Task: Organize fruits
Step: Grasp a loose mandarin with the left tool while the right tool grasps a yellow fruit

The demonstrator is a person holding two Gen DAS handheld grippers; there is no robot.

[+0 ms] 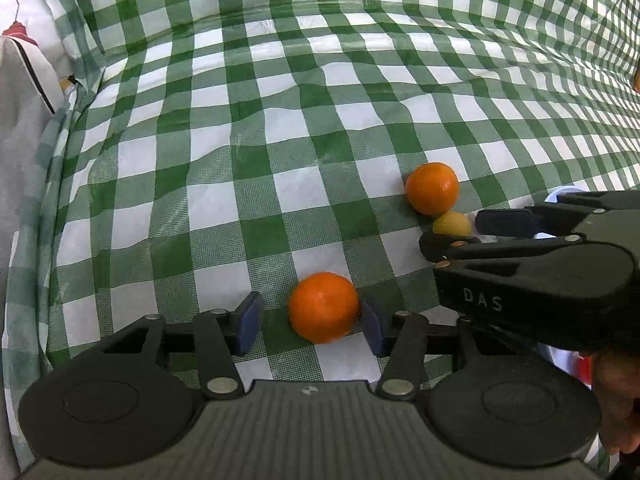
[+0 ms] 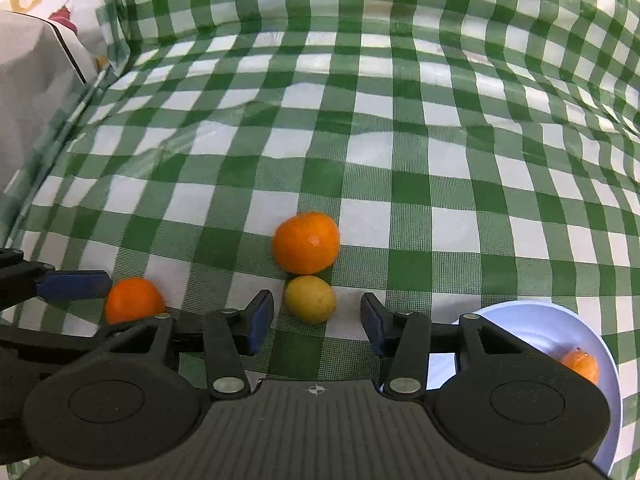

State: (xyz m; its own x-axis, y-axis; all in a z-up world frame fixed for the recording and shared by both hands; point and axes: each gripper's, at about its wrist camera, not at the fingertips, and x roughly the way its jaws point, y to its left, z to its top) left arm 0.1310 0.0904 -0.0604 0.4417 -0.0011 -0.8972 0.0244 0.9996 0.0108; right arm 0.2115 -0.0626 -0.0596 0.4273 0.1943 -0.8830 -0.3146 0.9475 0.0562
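On the green-and-white checked cloth lie two oranges and a small yellow fruit. My left gripper (image 1: 312, 322) is open around the near orange (image 1: 323, 307), whose right side touches the right pad. My right gripper (image 2: 317, 320) is open with the yellow fruit (image 2: 310, 299) between its fingertips, touching neither pad. The second orange (image 2: 306, 243) lies just beyond the yellow fruit. In the left wrist view the right gripper (image 1: 452, 232) reaches in from the right towards the yellow fruit (image 1: 452, 223) and second orange (image 1: 432, 188). The left gripper's orange also shows in the right wrist view (image 2: 134, 305).
A pale blue plate (image 2: 540, 320) at the lower right of the right wrist view holds an orange fruit (image 2: 580, 364). The cloth is wrinkled and rises at the back. The table's left edge borders white fabric (image 1: 24, 100).
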